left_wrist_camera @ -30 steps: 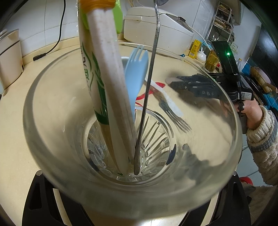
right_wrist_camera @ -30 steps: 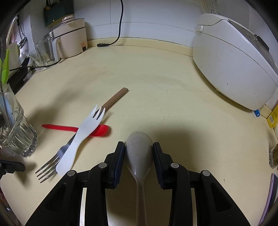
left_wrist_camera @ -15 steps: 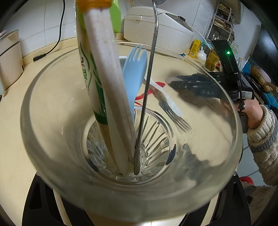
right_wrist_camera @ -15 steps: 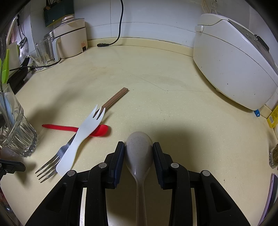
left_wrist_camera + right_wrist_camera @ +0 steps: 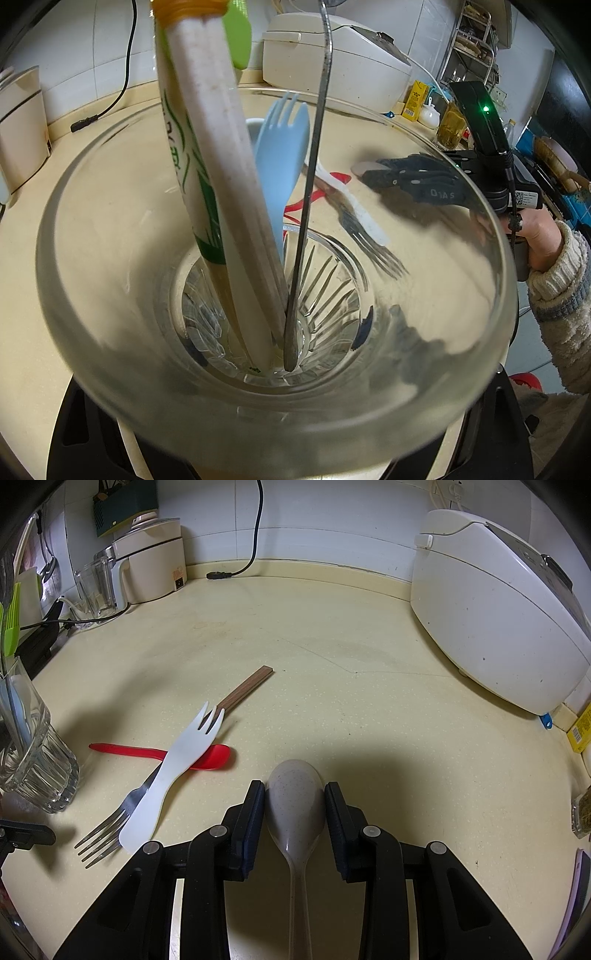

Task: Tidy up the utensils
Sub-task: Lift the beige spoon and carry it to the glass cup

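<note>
Right gripper: the right gripper (image 5: 294, 800) points down toward the counter, its two black jaws closed on the bowl of a speckled grey spoon (image 5: 295, 805). The spoon's handle runs back between the fingers toward the camera.
Left gripper: the left gripper (image 5: 288, 435) holds a clear ribbed drinking glass (image 5: 461, 332) by its sides, with only the black finger bases showing below the rim. The wrist camera looks straight down into the glass.
Inside the glass: a white speckled handle (image 5: 221, 192), a paper-sleeved pair of chopsticks (image 5: 184, 166), a pale blue spork (image 5: 280, 158) and a thin metal handle (image 5: 310, 192) stand leaning together. A green silicone brush (image 5: 238, 40) sticks up at the top.
On the counter: a white spork (image 5: 177, 771) lies across a red plastic spoon (image 5: 207, 757) and a metal fork with a wooden handle (image 5: 110, 830). This pile sits just to the left of the held spoon, between it and the glass.
Surroundings: a cream counter (image 5: 332, 635) carries a white rice cooker (image 5: 498, 609) at the right and a small cream appliance (image 5: 151, 561) at the back left.
Step in hand, as a judgement: carrying the grey spoon to the glass.
Doing it well: lift clear of the pile, tip the handle downward, and aim for the open side of the glass, away from the leaning utensils. Release only once the handle is well inside, so the glass is not knocked.
</note>
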A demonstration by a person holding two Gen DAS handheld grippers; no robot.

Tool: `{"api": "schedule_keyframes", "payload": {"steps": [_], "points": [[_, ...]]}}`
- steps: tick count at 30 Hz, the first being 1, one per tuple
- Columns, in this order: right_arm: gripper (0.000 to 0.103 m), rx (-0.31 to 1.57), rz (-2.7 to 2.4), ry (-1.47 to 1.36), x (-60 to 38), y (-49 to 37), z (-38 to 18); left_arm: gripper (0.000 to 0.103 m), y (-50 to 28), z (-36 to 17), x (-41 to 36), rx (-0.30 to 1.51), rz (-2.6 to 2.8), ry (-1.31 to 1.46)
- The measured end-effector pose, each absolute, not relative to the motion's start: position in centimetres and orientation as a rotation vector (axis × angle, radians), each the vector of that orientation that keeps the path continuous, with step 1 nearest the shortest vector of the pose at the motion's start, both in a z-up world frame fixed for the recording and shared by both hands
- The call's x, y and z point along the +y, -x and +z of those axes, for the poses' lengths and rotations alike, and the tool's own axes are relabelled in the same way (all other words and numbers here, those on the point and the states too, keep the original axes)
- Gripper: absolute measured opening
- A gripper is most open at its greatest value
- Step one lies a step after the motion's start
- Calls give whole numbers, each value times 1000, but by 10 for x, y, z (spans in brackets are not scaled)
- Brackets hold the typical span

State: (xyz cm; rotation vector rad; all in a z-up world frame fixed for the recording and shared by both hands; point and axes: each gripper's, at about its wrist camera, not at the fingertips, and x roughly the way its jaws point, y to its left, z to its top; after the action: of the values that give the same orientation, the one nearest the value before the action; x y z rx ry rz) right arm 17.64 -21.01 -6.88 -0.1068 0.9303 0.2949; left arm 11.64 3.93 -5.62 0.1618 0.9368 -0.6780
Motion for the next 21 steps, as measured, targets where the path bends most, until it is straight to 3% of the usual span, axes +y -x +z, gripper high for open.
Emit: {"api": "schedule_keyframes", "payload": {"steps": [21], "points": [[33,933,297,84,-210,-176,-69,91,-117,-56,38,937,-680,-158]]}}
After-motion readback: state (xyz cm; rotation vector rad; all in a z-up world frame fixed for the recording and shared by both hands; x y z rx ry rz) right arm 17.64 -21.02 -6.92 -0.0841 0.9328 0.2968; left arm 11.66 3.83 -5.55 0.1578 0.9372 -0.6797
